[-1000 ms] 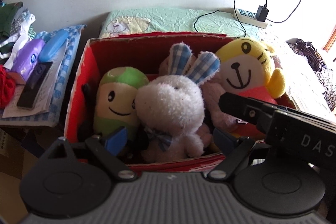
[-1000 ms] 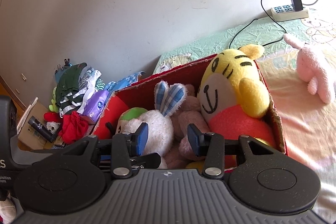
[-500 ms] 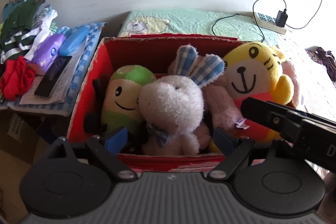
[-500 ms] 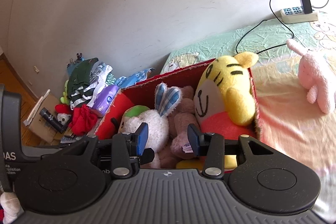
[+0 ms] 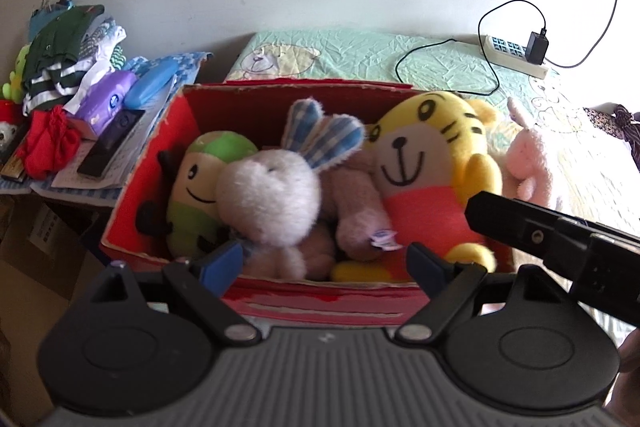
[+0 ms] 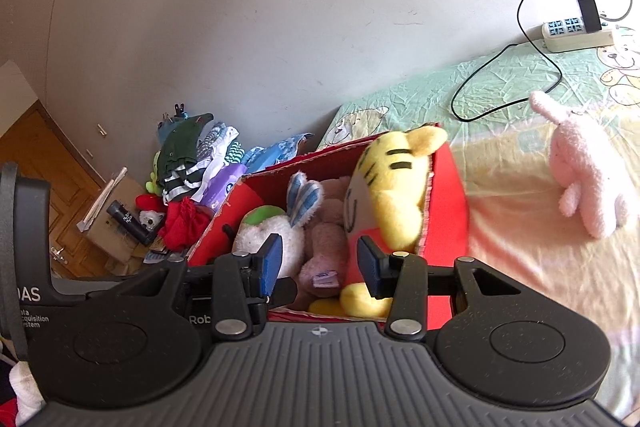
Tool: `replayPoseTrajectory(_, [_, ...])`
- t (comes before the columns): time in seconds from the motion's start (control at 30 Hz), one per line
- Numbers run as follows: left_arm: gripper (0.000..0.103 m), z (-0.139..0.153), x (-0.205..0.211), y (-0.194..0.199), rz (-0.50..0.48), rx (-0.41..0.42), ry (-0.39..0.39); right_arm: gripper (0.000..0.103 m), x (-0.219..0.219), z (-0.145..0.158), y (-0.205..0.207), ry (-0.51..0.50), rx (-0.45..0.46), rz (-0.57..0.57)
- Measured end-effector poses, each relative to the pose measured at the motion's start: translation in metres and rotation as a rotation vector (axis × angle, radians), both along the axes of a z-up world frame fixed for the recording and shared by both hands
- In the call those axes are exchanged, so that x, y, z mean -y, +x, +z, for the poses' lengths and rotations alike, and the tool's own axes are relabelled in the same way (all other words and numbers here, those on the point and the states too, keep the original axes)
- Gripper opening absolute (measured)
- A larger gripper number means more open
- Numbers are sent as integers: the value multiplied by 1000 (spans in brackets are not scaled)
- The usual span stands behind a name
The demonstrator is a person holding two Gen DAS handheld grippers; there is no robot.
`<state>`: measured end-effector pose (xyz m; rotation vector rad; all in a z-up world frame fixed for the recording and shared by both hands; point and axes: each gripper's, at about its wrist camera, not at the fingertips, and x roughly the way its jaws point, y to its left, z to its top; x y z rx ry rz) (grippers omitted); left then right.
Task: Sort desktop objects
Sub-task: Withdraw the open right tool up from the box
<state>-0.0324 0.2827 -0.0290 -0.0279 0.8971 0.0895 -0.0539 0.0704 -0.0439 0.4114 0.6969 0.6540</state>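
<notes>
In front of both my grippers sits the red box (image 5: pixel 256 301), packed with soft toys on the bed. My left gripper (image 5: pixel 326 263) hangs above the box's near wall with its blue-tipped fingers spread wide and nothing between them. My right gripper (image 6: pixel 319 263) is over the same near edge, its fingers also parted and empty.

Inside the box I see a yellow tiger plush (image 5: pixel 434 163) at the right end, a white bunny (image 5: pixel 270 203) with blue checked ears in the middle, and a green-capped doll (image 5: pixel 196 187) at the left, all pressed against one another. A pale pink plush (image 5: pixel 356 215) lies wedged between the bunny and the tiger.

Outside the box, a pink rabbit plush (image 6: pixel 586 175) lies on the bedsheet (image 6: pixel 516 267), well apart from my right gripper. A power strip (image 6: pixel 576 35) with a plugged charger rests by the wall.
</notes>
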Motion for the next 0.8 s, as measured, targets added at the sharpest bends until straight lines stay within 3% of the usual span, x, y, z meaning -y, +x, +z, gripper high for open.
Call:
replayPoseTrajectory(0.27, [88,3,45,0,-20,18,14,45,44,-1,4,5,-4,-22])
replayPoseTrajectory(0.8, [88,-10,144,16,-160,-21,16,45,130,-19,8,2,-64,-146])
